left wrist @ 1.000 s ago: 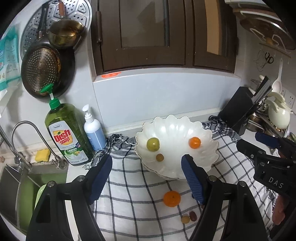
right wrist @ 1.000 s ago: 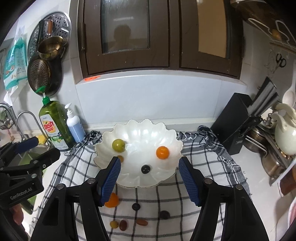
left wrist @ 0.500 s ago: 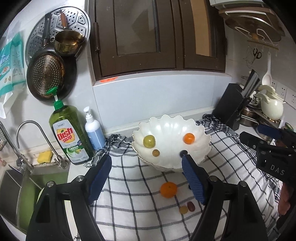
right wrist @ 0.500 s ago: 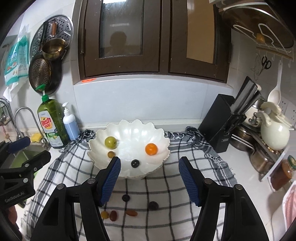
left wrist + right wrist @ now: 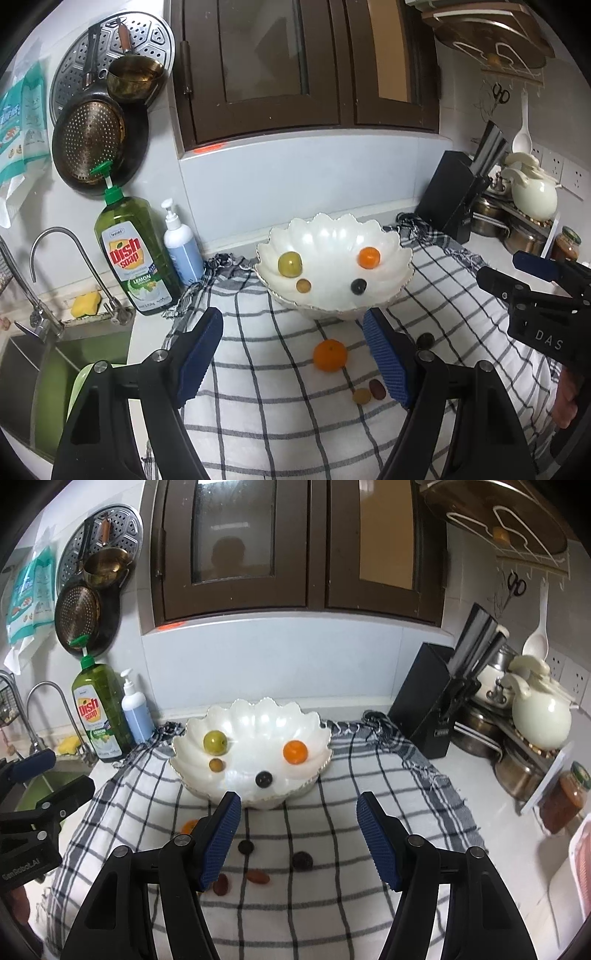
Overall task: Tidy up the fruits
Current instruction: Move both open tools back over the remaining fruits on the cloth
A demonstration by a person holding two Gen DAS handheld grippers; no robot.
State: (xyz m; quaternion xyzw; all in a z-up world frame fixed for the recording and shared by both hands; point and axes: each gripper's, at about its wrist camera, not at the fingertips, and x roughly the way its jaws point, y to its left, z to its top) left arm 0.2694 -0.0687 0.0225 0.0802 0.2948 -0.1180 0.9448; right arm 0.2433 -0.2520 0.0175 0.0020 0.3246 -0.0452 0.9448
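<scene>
Each hand-held gripper, left (image 5: 293, 356) and right (image 5: 298, 836), hangs empty, jaws apart, above the checked cloth (image 5: 332, 775).

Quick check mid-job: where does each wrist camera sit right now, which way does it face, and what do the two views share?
Left wrist: behind the open left tool, looking down at the orange on the checked cloth; the right tool shows at right.
Right wrist: behind the open right tool, facing the white bowl; the left tool shows at left.
Shared: bowl, cloth, dish soap bottle.
</scene>
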